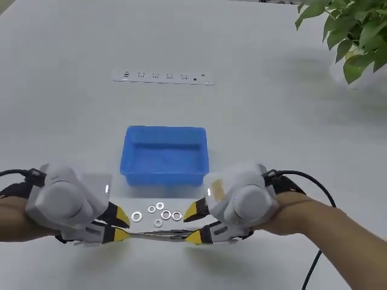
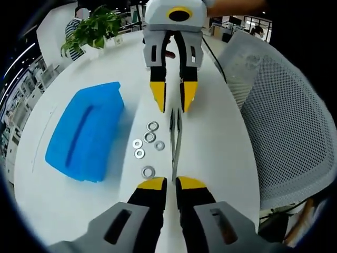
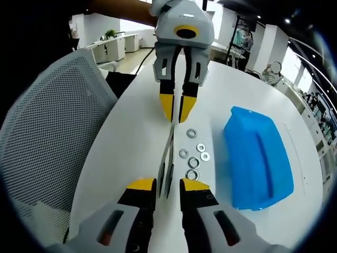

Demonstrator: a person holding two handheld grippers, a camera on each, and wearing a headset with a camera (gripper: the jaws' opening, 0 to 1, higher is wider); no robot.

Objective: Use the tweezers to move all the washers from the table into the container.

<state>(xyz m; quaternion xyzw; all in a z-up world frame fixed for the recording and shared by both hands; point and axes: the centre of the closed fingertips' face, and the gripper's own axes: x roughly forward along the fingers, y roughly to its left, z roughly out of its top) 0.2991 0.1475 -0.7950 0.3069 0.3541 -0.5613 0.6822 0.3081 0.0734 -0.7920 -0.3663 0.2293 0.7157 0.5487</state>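
Thin metal tweezers [image 1: 157, 234] lie near the table's front edge between my two grippers. Their joined end sits in my left gripper [image 1: 121, 225], whose jaws are closed on it [image 2: 172, 184]. The splayed arms [image 3: 166, 168] reach between the jaws of my right gripper [image 1: 195, 225], which stands open around them without pressing. Several small steel washers [image 1: 158, 212] lie loose on the table just beyond the tweezers, also seen as washers [image 2: 147, 145] and washers [image 3: 194, 155]. The blue container [image 1: 164, 175] stands behind them and looks to hold nothing.
A white power strip [image 1: 162, 77] lies farther back on the white table. A green plant [image 1: 354, 30] stands at the back right. A black cable [image 1: 314, 181] trails from the right gripper. A grey mesh chair [image 2: 284, 105] sits at the table's near edge.
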